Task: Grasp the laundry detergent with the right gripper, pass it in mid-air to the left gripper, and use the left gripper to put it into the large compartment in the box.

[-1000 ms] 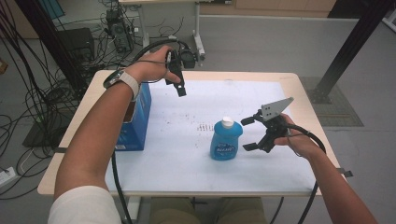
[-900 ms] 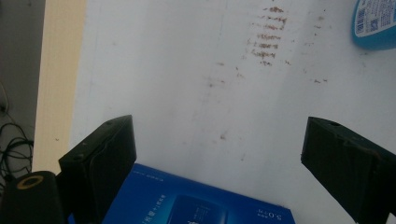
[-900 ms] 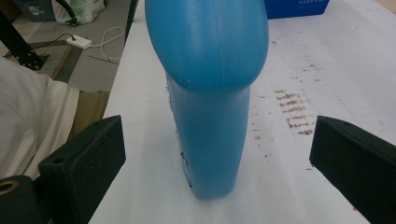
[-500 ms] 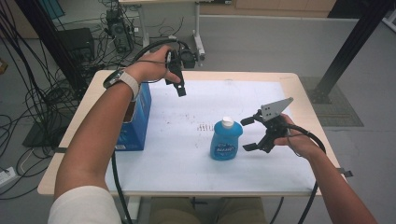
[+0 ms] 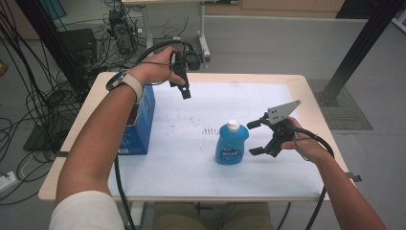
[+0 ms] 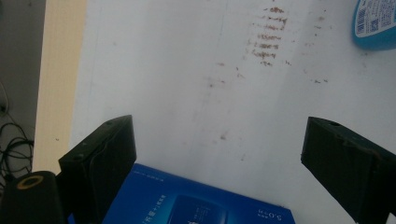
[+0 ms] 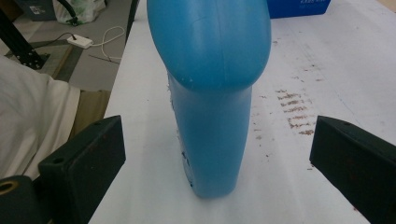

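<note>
- Bottle (image 5: 231, 144): the blue detergent bottle with its white cap stands upright on the white sheet (image 5: 191, 163) near the middle of the table (image 5: 306, 84), label turned toward the person. Standing free and away from the edges, it leaves room on both flanks for jaws to come in.
- Right gripper (image 5: 254, 137): it sits level just to the right of the bottle, jaws spread wide and grasping nothing. In the right gripper view the bottle (image 7: 210, 93) rises narrow-side-on in the gap between the two black jaws, apart from both, so the approach seems lined up for a squeeze across the thin sides, which would give the flattest contact.
- Left gripper (image 5: 185, 91): it is held above the far left part of the sheet, pointing down, jaws released and empty. Its own view looks down on bare sheet, with the blue box (image 6: 196, 203) at the bottom edge and a corner of the bottle (image 6: 376, 23) top right. Parked there, it appears to be kept clear of the right hand's work.
- Blue box (image 5: 141, 122): it stands at the left edge of the sheet, under the left forearm, well apart from the bottle and out of the right gripper's path.
- Brown marks (image 5: 210, 129) dot the sheet just left of the bottle.
</note>
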Available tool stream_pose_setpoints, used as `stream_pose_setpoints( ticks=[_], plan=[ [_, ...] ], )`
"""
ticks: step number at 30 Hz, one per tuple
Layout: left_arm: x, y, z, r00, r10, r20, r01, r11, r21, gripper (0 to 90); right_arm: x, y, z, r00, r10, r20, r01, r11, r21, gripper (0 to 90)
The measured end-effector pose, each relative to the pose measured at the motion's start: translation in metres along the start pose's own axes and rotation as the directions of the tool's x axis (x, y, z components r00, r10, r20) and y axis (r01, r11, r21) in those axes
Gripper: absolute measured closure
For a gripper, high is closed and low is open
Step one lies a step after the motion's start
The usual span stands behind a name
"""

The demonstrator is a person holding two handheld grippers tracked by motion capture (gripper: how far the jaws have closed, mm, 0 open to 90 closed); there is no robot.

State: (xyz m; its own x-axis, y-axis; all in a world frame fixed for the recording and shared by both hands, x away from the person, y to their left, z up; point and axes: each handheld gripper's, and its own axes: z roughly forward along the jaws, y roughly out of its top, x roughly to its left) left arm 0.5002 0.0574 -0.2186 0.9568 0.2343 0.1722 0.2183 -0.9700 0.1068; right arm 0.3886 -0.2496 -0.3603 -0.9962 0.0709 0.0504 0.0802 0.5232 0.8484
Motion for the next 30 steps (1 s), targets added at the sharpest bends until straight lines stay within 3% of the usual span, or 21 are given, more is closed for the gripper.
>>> stream_pose_setpoints(
  ticks=[30],
  plan=[
    [0.0003, 0.0, 0.0003, 1.0, 0.001, 0.0, -0.001, 1.0, 0.003, 10.6, -0.0002, -0.0004, 0.0006, 1.0, -0.001, 0.003, 0.001, 1.0, -0.001, 3.4]
  ],
)
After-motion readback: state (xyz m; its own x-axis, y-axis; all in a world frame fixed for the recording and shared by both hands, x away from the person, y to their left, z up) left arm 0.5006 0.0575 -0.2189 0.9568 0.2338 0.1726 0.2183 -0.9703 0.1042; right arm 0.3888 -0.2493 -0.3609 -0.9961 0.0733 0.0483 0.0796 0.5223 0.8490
